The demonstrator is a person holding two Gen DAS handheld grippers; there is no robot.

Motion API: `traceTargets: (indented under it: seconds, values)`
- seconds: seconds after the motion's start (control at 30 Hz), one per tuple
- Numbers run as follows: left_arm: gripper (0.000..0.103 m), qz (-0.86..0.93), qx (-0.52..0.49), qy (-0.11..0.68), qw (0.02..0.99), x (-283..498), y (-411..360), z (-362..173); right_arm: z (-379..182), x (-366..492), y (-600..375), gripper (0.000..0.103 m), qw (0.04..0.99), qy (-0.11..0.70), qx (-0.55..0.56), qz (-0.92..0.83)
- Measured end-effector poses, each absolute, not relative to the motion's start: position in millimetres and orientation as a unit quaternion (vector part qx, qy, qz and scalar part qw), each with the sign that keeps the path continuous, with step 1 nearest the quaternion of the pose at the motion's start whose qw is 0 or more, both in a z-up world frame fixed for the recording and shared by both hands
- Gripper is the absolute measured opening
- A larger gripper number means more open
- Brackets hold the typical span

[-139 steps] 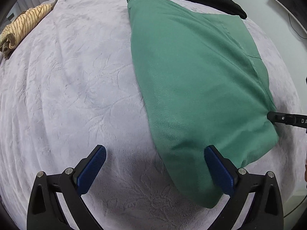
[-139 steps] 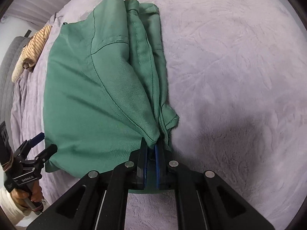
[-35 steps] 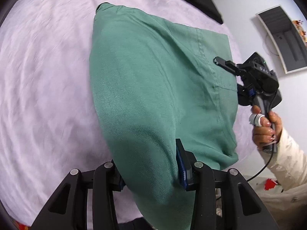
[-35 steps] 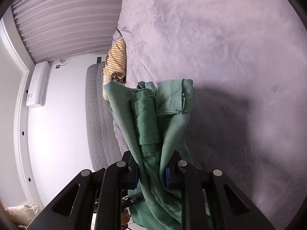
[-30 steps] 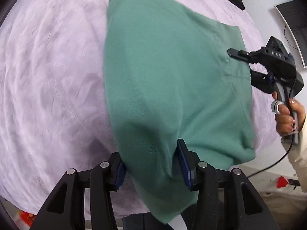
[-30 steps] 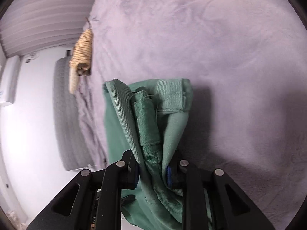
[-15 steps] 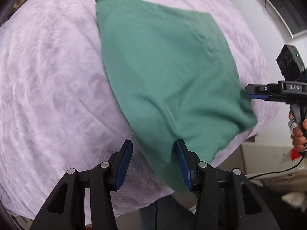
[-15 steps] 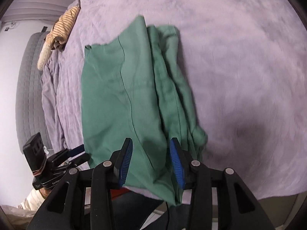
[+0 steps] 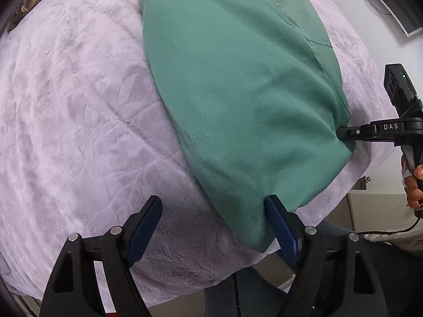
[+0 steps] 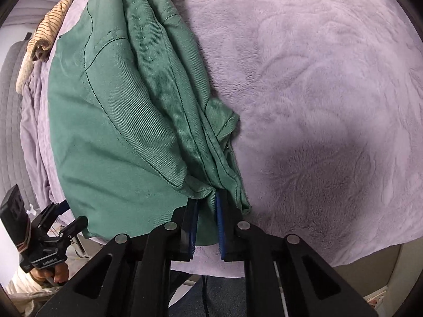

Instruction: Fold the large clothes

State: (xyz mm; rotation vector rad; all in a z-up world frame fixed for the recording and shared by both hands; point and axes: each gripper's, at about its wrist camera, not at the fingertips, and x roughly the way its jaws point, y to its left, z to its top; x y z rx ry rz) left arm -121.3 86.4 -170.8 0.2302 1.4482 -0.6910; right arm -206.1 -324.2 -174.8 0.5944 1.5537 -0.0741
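Note:
A green garment (image 9: pixel 238 84) lies folded and flat on the lilac blanket (image 9: pixel 79 105), its near corner hanging at the bed's front edge. My left gripper (image 9: pixel 212 227) is open; its right finger touches the garment's near corner. In the right wrist view the garment (image 10: pixel 119 121) shows bunched seams and a waistband on its right side. My right gripper (image 10: pixel 207 206) is shut on the garment's bunched near edge, the fabric pinched between the blue pads (image 10: pixel 218 211). The right gripper also shows at the far right of the left wrist view (image 9: pixel 343 131).
A striped yellow cloth (image 10: pixel 42 37) lies at the far left corner of the bed. A grey padded headboard (image 10: pixel 10 105) runs along the left. A monitor (image 9: pixel 391 2) stands by the wall at right. The bed's front edge is just below both grippers.
The garment was lifted and swung in both grippers, then laid down flat on the blanket. My left gripper has let go and opened wide. My right gripper has closed on the edge again.

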Motion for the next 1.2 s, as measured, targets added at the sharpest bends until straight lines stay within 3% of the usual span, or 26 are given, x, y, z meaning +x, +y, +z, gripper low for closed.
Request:
traceTargets:
  seconds: [0.07, 0.3, 0.6, 0.77, 1.1, 1.2]
  values:
    - [0.090, -0.302, 0.105, 0.642, 0.697, -120.7, 88.5, -172.9, -173.0, -206.6, -319.3, 0.012, 0.676, 0.687, 0.263, -0.039]
    - [0.095, -0.287, 0.101, 0.643, 0.703, -122.4, 91.2, -176.5, -169.7, -208.5, -295.9, 0.012, 0.684, 0.688, 0.236, -0.056]
    - [0.095, -0.243, 0.106, 0.646, 0.715, -132.7, 84.3, -167.5, -166.3, -187.5, -269.2, 0.013, 0.664, 0.720, 0.201, -0.009]
    - [0.095, -0.215, 0.098, 0.656, 0.717, -139.1, 89.0, -167.1, -152.4, -187.9, -269.1, 0.018, 0.650, 0.737, 0.183, 0.013]
    - [0.094, -0.177, 0.065, 0.675, 0.713, -144.7, 101.3, -167.1, -91.6, -164.7, -258.1, 0.017, 0.718, 0.671, 0.172, 0.072]
    - [0.095, -0.175, 0.081, 0.674, 0.713, -145.8, 97.6, -165.8, -102.1, -152.3, -228.4, 0.017, 0.705, 0.688, 0.137, 0.104]
